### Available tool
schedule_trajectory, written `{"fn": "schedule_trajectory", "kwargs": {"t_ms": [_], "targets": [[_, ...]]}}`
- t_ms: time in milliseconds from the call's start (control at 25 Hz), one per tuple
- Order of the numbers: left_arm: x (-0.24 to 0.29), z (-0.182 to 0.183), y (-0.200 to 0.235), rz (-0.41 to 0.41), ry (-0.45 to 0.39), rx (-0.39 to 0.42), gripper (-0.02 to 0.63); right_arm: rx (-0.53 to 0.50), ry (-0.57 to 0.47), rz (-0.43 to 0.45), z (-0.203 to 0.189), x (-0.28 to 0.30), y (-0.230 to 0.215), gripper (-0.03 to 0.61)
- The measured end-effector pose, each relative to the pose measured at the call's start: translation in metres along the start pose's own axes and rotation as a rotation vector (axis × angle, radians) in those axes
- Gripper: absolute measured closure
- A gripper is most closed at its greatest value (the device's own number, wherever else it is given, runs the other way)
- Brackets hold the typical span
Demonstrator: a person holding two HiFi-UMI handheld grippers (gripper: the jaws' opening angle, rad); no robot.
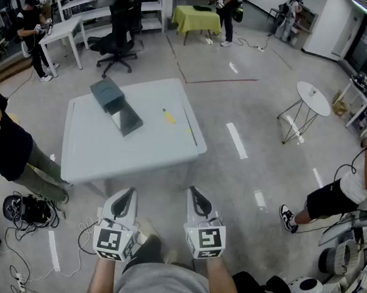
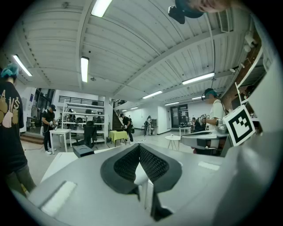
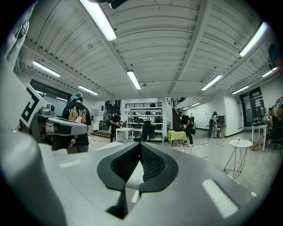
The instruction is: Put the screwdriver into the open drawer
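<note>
Left gripper (image 1: 124, 194) and right gripper (image 1: 196, 193): jaws pressed together, empty, off the near edge of the grey square table (image 1: 144, 154). A small yellow screwdriver (image 1: 168, 116) lies between the open dark-grey drawer (image 1: 126, 119) and the right edge.

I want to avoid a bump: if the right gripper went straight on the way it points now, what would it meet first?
Probably the top of the grey table, near its right edge; the right gripper aims across it, but its height is unclear.
</note>
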State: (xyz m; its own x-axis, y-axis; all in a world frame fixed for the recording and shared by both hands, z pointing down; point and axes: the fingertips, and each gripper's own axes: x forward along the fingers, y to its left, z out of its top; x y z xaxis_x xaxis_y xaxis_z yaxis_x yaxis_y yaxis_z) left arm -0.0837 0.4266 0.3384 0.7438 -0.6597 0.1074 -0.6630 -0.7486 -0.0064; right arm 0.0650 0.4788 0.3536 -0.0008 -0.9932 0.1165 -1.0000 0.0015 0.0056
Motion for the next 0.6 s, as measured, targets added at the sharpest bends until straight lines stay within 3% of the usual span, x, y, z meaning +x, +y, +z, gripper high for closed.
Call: {"fn": "schedule_trajectory", "kwargs": {"t_ms": [600], "targets": [[0.013, 0.004, -0.003, 0.011, -0.002, 0.016, 0.603, -0.002, -0.023, 0.035, 0.01, 0.012, -0.005, 0.575]]}}
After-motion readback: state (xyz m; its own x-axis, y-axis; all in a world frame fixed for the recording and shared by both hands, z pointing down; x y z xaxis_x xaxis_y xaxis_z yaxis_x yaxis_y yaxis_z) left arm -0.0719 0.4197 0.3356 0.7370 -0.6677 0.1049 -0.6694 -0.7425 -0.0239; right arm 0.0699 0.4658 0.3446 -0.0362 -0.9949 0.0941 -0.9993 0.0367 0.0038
